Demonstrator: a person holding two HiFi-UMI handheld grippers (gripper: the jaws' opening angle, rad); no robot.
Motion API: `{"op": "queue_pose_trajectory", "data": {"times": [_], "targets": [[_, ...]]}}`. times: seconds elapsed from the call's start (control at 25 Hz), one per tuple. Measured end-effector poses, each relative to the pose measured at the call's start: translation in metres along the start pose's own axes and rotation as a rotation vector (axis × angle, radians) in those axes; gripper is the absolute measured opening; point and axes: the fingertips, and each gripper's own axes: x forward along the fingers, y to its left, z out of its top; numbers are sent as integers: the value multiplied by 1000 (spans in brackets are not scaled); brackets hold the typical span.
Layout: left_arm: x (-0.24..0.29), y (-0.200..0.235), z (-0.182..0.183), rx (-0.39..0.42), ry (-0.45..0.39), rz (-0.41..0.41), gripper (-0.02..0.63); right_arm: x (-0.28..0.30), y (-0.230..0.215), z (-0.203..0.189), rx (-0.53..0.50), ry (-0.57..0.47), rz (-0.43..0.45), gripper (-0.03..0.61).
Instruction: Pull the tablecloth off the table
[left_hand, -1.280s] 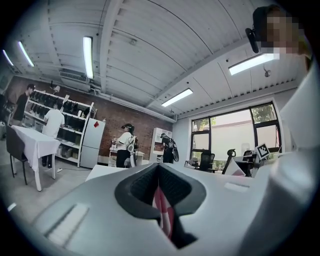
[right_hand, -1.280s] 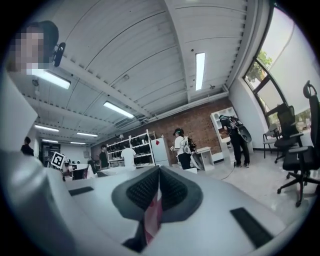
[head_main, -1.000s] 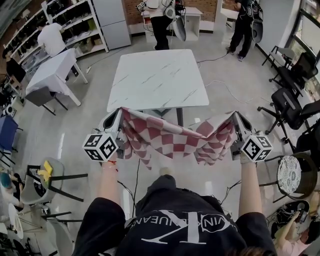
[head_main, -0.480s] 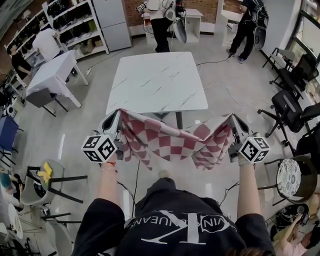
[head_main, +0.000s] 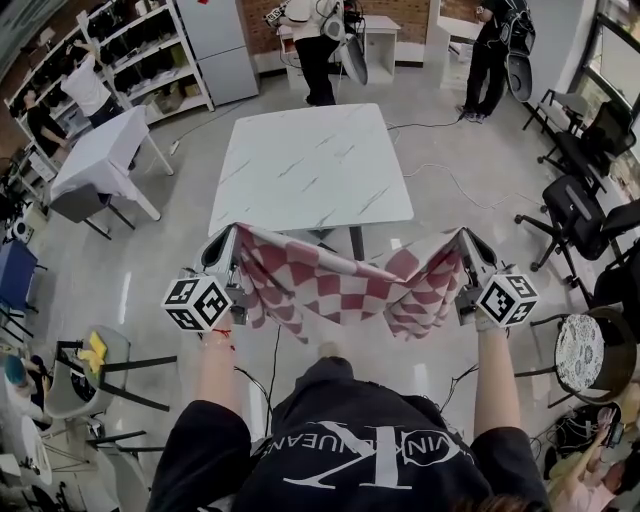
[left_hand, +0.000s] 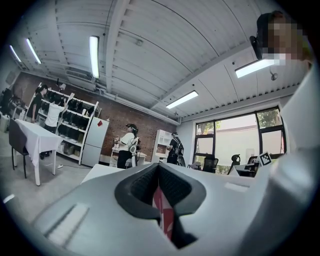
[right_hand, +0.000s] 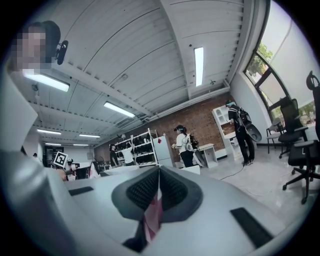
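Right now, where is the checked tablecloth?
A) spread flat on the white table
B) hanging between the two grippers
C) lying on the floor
B: the tablecloth sags between the left gripper and the right gripper, both shut on it, and the white table shows bare.

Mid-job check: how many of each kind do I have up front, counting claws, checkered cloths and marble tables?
2 claws: left claw, right claw, each shut on the cloth
1 checkered tablecloth, hanging between them
1 marble table
Total: 4
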Motion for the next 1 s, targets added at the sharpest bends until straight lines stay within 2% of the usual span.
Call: {"op": "queue_pose_trajectory", "data": {"times": [1.0], "targets": [[1,3,-3,-8,-1,0,11,5,1,-4,-2,-3,-11,9]]}}
